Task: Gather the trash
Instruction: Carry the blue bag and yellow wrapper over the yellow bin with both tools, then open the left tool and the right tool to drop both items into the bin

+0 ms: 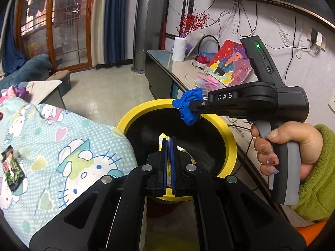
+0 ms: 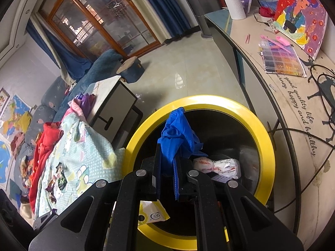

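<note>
A round bin with a yellow rim (image 1: 146, 108) (image 2: 261, 129) and black inside stands on the floor beside the bed. My right gripper (image 2: 167, 159) (image 1: 193, 104) is shut on a crumpled blue glove (image 2: 178, 133) (image 1: 189, 106) and holds it over the bin's opening. My left gripper (image 1: 168, 144) is shut on a thin yellow-and-white wrapper (image 1: 164, 139), also over the bin; the wrapper shows in the right wrist view (image 2: 152, 213) too. White wrapped trash (image 2: 217, 165) lies inside the bin.
A Hello Kitty blanket (image 1: 62, 146) (image 2: 83, 156) covers the bed at left, with a snack wrapper (image 1: 13, 171) (image 2: 59, 177) on it. A low cabinet (image 1: 180, 71) (image 2: 293, 108) with a white vase (image 1: 179, 49), a painting and cables runs along the right. Tiled floor lies beyond.
</note>
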Tool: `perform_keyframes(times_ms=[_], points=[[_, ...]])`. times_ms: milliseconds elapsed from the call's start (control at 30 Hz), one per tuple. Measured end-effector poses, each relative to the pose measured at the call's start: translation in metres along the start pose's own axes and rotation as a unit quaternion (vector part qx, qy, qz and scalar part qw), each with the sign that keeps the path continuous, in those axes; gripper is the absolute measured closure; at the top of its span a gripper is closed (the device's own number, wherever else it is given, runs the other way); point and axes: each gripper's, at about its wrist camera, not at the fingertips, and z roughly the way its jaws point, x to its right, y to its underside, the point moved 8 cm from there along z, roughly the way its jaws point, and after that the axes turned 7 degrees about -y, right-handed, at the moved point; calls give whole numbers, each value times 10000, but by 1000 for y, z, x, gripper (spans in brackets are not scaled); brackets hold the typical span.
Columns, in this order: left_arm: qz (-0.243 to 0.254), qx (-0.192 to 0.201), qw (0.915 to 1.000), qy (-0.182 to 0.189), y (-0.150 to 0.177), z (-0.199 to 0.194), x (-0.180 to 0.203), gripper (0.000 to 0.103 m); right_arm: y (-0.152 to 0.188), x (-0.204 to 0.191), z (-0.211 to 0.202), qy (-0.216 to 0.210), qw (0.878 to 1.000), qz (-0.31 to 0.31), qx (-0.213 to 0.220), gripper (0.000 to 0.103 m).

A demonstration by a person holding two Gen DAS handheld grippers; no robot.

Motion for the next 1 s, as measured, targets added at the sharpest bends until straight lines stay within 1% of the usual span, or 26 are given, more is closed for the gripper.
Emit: perform_keyframes(times_ms=[167, 233, 267, 300, 333, 400, 467, 533, 600, 633, 733, 800, 867, 1000], points=[[-62, -77, 9999, 76, 1, 7, 2, 103, 1, 4, 3, 52, 9999, 73, -65, 92], [-74, -92, 9999, 112, 1, 8, 2, 102, 2, 6, 3, 90, 9999, 116, -91, 74], [-93, -101, 9998, 130, 1, 9, 2, 102, 2, 7, 3, 112, 9998, 144, -84, 69], [-131, -105, 9998, 135, 1, 10, 1, 99, 2, 8, 2, 141, 9998, 158, -57, 67], [-166, -93, 9997, 126, 1, 10, -1, 96, 2, 9, 2, 154, 9997, 155, -51, 67], [-235, -78, 9996, 102, 0, 9, -4, 75, 1, 9, 2, 170, 9997, 159, -48, 66], [-358, -40, 9993, 121, -1, 6, -9, 64, 1, 10, 2, 177, 9997, 163, -36, 63], [-432, 11, 9990, 80, -2, 2, -14, 58, 1, 9, 1, 190, 9997, 142, -19, 62], [-519, 65, 9986, 24, -3, -3, -20, 42, 1, 9, 0, 186, 9997, 125, -10, 61], [-584, 95, 9982, 13, -3, -5, -23, 38, 0, 8, 0, 195, 9998, 108, 2, 59], [-713, 147, 9973, -73, -3, -12, -33, 28, -2, 3, -3, 215, 9998, 16, 52, 57], [-785, 204, 9966, -176, -5, -19, -40, 14, -3, -2, -6, 222, 9997, -64, 94, 54], [-888, 309, 9953, -253, -5, -26, -46, 12, -4, -10, -10, 210, 9995, -173, 181, 50], [-1042, 475, 9923, -468, -7, -43, -62, 11, -7, -32, -19, 178, 9977, -495, 429, 39]])
